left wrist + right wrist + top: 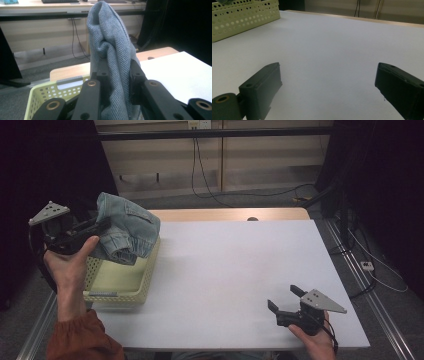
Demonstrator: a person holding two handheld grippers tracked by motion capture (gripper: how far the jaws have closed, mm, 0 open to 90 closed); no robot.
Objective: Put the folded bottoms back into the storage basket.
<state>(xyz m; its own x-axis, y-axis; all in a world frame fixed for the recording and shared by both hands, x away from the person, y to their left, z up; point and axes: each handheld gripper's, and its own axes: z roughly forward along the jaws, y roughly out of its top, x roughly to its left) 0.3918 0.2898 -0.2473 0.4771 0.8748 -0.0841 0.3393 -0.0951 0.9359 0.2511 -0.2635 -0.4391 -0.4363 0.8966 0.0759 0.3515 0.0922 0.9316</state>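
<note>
Two grippers are in play over a white table (240, 270). At the table's left edge, the left gripper (100, 227) is held up in the person's left hand (67, 262), its jaws clamped on a bundle of blue denim cloth (125, 227). In the left gripper view the denim cloth (110, 50) rises upright between the two black jaws, pinched at its lower part and folded over at the top. The cloth hangs above the far end of a pale yellow perforated basket (145, 285) that sits along the table's left edge, with the cloth's lower folds near the basket's rim; whether they touch it I cannot tell. Near the front right corner of the table, the right gripper (284, 299) rests low in the right hand (317, 342), its jaws spread wide with only bare table between them, well apart from the basket (242, 17).
</note>
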